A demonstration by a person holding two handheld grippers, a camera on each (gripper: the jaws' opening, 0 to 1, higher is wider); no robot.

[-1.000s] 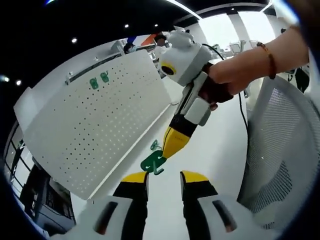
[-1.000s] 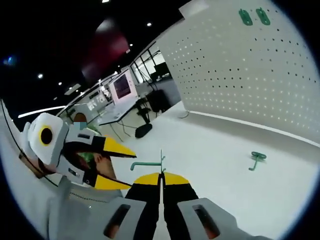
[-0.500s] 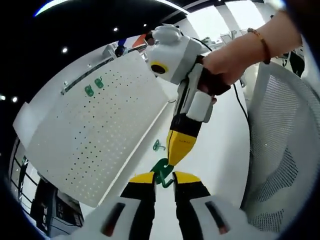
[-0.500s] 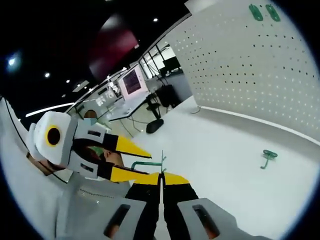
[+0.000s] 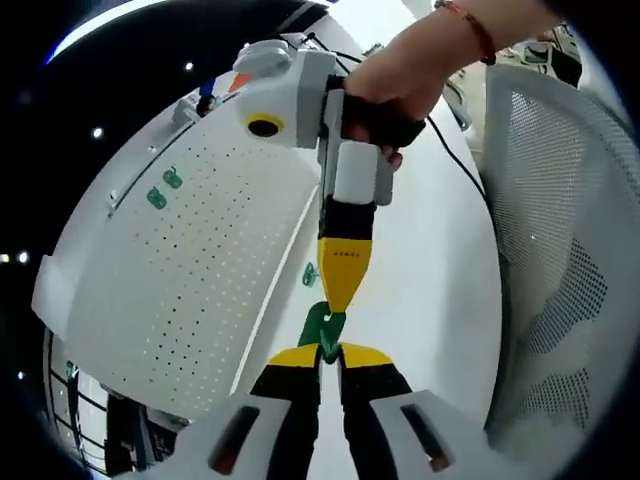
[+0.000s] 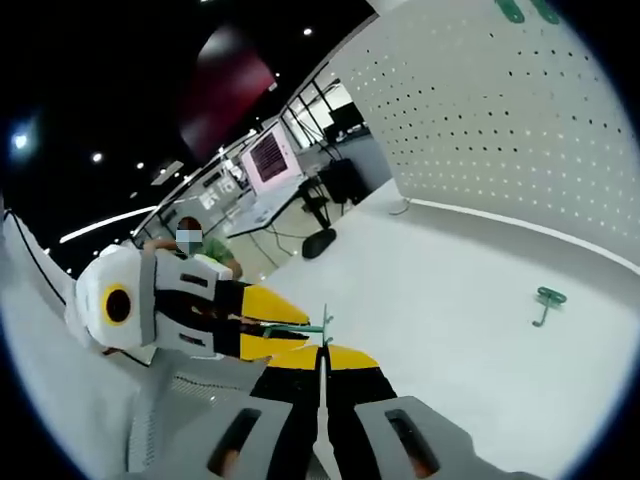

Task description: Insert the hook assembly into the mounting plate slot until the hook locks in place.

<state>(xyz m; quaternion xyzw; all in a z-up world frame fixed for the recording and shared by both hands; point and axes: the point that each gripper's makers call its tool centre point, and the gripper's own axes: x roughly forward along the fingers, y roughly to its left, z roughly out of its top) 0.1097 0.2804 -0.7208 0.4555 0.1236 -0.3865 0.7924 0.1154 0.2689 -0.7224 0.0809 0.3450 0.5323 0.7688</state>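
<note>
Hook assembly (image 5: 324, 326) is clamped by both left gripper (image 5: 330, 352) and right gripper (image 6: 322, 350).

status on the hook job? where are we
Done: two green hooks already sit in the white pegboard. In hand: both the left gripper and right gripper are pinched on one green hook between them. Left: carry it to the board and lock it in; a spare hook lies on the table.
</note>
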